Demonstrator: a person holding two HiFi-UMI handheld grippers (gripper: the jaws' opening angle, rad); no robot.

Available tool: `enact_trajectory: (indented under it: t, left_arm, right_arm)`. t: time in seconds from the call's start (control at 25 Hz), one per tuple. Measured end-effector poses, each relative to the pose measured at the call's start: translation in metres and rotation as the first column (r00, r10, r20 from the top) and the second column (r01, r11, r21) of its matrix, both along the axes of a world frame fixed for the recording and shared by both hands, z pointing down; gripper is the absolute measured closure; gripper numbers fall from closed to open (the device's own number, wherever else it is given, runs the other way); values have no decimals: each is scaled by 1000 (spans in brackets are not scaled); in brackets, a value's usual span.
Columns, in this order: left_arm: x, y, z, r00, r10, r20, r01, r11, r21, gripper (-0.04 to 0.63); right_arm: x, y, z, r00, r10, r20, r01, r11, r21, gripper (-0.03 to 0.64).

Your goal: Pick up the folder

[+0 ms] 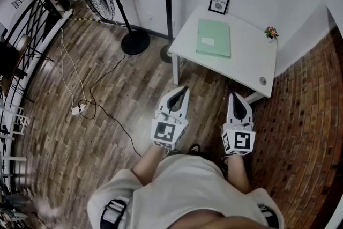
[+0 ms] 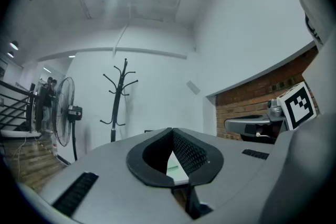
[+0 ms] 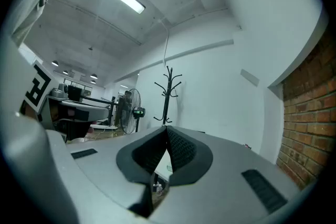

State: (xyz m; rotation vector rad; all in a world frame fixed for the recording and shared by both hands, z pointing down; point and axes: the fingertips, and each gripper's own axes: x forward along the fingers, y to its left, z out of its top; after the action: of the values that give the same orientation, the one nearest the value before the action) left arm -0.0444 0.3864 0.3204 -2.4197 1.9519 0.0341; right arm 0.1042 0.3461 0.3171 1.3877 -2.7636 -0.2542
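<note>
We hold 2 grippers side by side, the left gripper and the right gripper, each empty with jaws pressed together. The green folder lies flat on the white table at 12 o'clock from them, well apart from both.

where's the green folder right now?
Head view, upper centre: the flat pale-green folder lies on the left half of the white rectangular table, near the black-framed picture, left of the small flower sprig.

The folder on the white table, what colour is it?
Light green, with a small pale label on its cover. The folder shows best in the head view.
</note>
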Motion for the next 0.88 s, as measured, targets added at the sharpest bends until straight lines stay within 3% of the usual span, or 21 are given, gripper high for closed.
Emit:
enact_trajectory:
  t: [0.32, 0.88]
  left_arm:
    - [11, 4, 8, 1000, -1, 1, 1, 1000, -11, 577]
    - [-28, 37, 21, 1000, 2, 16, -1, 999, -50, 571]
  right_arm:
    - [-2, 6, -3, 998, -57, 18, 57, 998, 18, 618]
    - [-50, 35, 7, 996, -87, -4, 87, 996, -7, 563]
